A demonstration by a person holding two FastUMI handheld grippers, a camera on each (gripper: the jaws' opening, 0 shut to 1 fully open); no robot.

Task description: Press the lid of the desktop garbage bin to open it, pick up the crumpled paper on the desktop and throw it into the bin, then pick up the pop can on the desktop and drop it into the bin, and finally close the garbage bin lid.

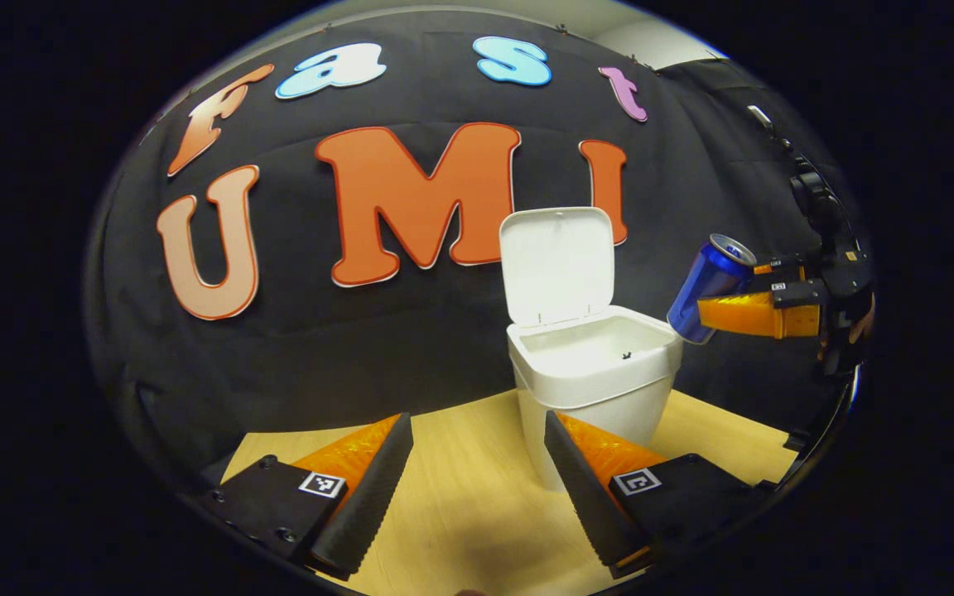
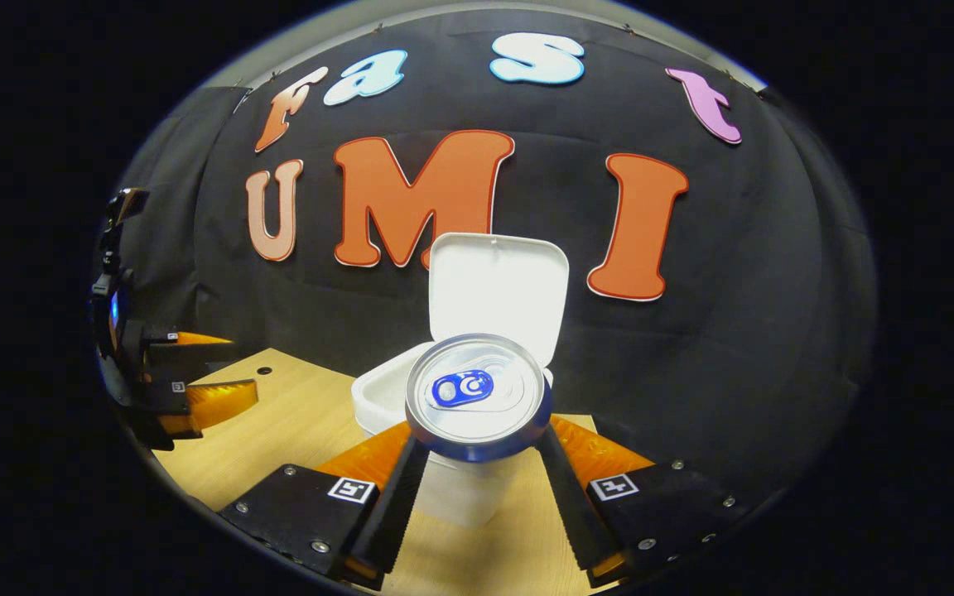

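Lid [image 1: 557, 263] of the white bin [image 1: 597, 377] stood upright at the back, mouth open. Pop can [image 1: 710, 288] was in the air, clamped between both fingers of the right gripper [image 1: 742, 314], tilted, near the bin's rim and just outside it in the left gripper view. From the right gripper view the can's top [image 2: 478, 391] faced the camera, the fingers [image 2: 398, 488] pressing on either side of it, the bin's opening [image 2: 378, 393] directly behind.

Left gripper [image 1: 477, 484] hung low over the wooden desktop [image 1: 460, 497] in front of the bin, jaws spread wide, nothing between them. It also showed at the left edge of the right gripper view [image 2: 204, 389], well apart from the bin.

Bin interior looked pale with one small dark speck [image 1: 626, 356]; most of the inside was hidden below the rim. Crumpled paper was not seen on the visible stretch of desktop; whether it lay in the bin could not be told.

Judgement: lid-opening done, can lifted and close to the drop. Left to do, as far as the views settle it: carry the can over the mouth, release it, then shut the lid.
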